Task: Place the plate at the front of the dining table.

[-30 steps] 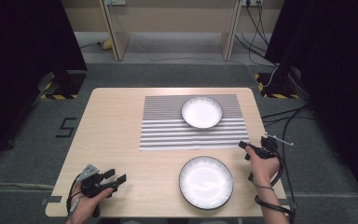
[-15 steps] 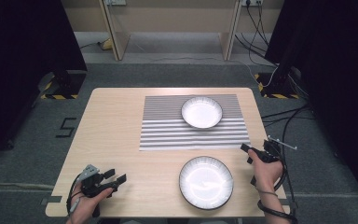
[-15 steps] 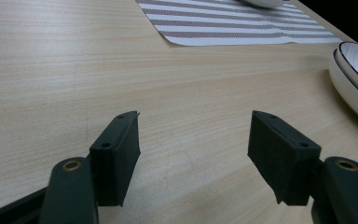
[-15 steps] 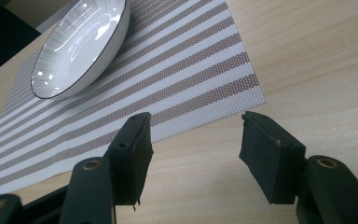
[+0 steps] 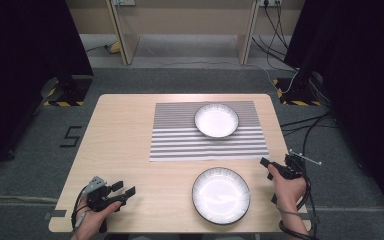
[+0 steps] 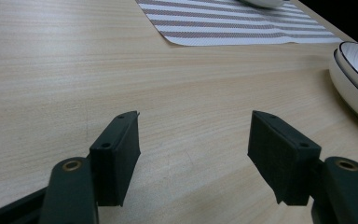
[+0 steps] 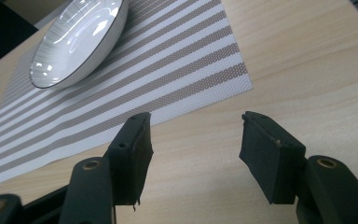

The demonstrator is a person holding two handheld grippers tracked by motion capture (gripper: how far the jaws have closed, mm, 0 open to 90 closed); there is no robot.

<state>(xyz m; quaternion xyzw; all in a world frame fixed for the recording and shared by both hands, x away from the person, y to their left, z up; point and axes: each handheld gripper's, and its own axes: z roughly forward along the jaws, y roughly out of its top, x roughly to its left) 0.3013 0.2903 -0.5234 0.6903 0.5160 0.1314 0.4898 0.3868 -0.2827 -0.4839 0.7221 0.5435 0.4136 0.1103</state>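
Two white bowls with dark rims are on the wooden table (image 5: 125, 135). One bowl (image 5: 216, 120) sits on a striped placemat (image 5: 180, 140), and it also appears in the right gripper view (image 7: 74, 42). The other bowl (image 5: 221, 195) rests on bare wood near the front edge; its side shows in the left gripper view (image 6: 354, 79). My left gripper (image 5: 124, 187) is open, low at the front left, well left of the near bowl. My right gripper (image 5: 266, 167) is open just right of the near bowl, pointing at the placemat (image 7: 168, 60). Nothing lies between either pair of jaws (image 6: 193, 140) (image 7: 196, 144).
The placemat's near corner (image 6: 233, 23) lies ahead of the left gripper. Bare wood stretches across the left half of the table. Cables (image 5: 305, 125) trail on the grey floor to the right, and dark curtains flank both sides.
My right gripper has drifted a little toward the front edge and to the right. The left gripper and both bowls have stayed put.
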